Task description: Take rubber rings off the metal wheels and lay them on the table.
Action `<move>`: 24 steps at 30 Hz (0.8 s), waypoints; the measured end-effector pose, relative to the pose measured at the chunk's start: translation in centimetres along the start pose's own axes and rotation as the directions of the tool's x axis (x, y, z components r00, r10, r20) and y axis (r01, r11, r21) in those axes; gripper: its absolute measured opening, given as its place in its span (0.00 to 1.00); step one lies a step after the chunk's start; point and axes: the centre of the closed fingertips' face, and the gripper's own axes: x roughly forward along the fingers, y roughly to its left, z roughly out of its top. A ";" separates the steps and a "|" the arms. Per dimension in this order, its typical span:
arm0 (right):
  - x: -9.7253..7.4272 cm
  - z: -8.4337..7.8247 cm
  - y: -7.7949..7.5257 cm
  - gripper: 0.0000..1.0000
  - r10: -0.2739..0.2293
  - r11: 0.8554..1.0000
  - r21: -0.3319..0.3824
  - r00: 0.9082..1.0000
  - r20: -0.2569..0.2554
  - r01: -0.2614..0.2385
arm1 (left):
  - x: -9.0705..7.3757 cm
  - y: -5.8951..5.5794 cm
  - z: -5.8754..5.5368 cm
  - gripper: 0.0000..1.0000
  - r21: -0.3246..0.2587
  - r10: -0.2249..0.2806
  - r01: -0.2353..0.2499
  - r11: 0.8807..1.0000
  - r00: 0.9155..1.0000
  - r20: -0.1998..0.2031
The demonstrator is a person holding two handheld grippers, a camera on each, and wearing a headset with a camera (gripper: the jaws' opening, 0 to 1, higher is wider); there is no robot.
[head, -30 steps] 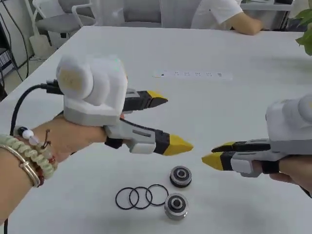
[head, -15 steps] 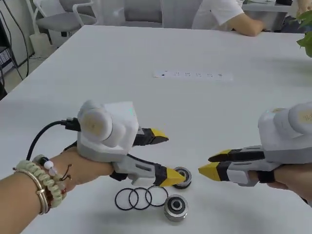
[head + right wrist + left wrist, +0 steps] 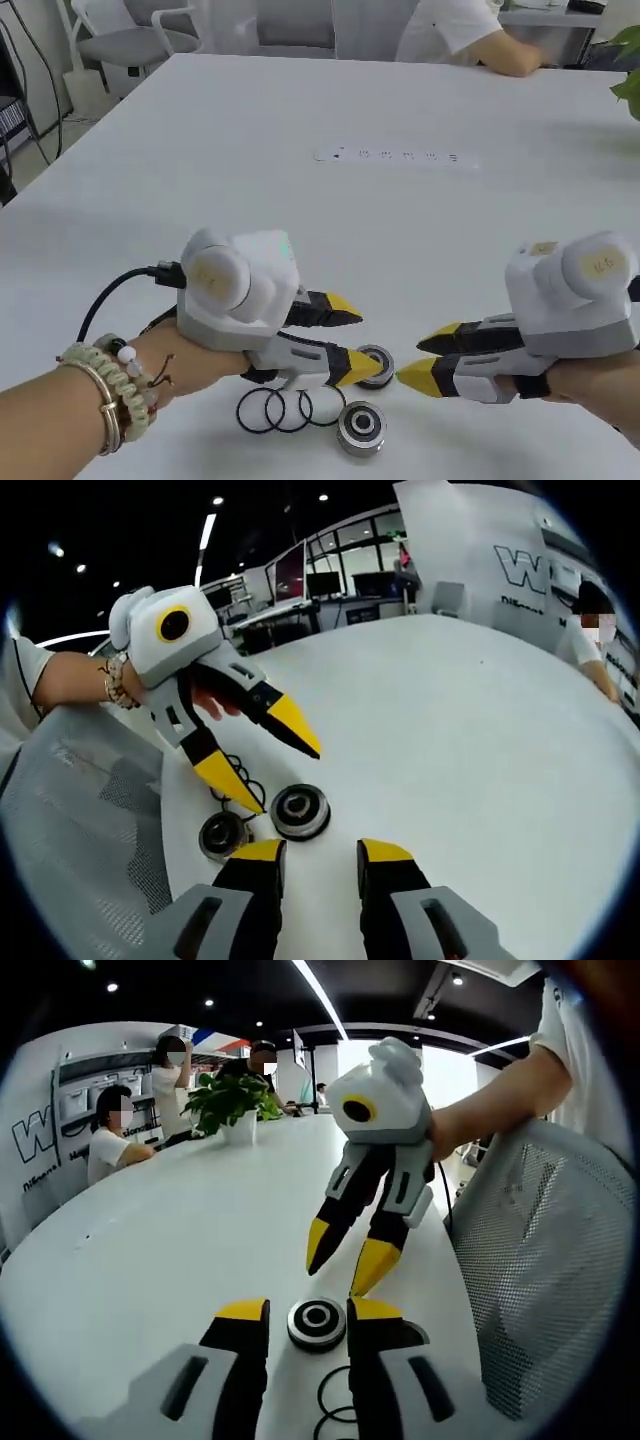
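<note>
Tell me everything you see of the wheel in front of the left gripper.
The wheel is a small round metal disc: silver rim, dark band, pale hub. It lies flat on the white table, at the open yellow tips of the left gripper. Whether a tip touches it I cannot tell.

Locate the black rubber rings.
In the head view, the three black rubber rings lie at bottom centre, left of the nearer metal wheel and below the left tool.

**Little lettering could be read**

A large dark "W" opened a word on the white wall [image 3: 32, 1136] in both gripper views; the smaller line beneath was too blurred. A row of small print [image 3: 390, 155] on the table [image 3: 250, 130] was illegible.
</note>
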 end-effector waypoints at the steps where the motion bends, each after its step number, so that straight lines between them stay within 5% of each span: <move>1: 0.2 -0.1 0.2 0.26 0.006 1.000 -0.002 1.000 -0.004 -0.006 | 0.1 -0.2 0.0 0.24 -0.003 -0.007 0.007 1.000 1.000 -0.002; 4: 0.6 -0.1 0.9 0.26 0.029 1.000 -0.007 1.000 -0.005 -0.029 | 0.4 -0.3 -0.6 0.19 0.021 -0.002 0.003 1.000 0.999 -0.033; 10: 1.4 -0.2 1.3 0.25 0.024 0.999 -0.039 1.000 -0.018 -0.024 | 0.5 0.1 -0.7 0.16 -0.025 0.009 -0.010 1.000 1.000 -0.018; 16: 1.6 0.1 1.2 0.24 0.004 1.000 -0.020 1.000 0.007 -0.003 | 0.9 -0.7 -1.6 0.13 -0.012 -0.020 0.020 1.000 0.998 -0.055; 24: 1.6 0.2 1.4 0.19 0.016 1.000 -0.022 1.000 0.007 -0.016 | 1.3 -0.6 -1.5 0.08 -0.007 -0.011 0.011 1.000 0.999 -0.052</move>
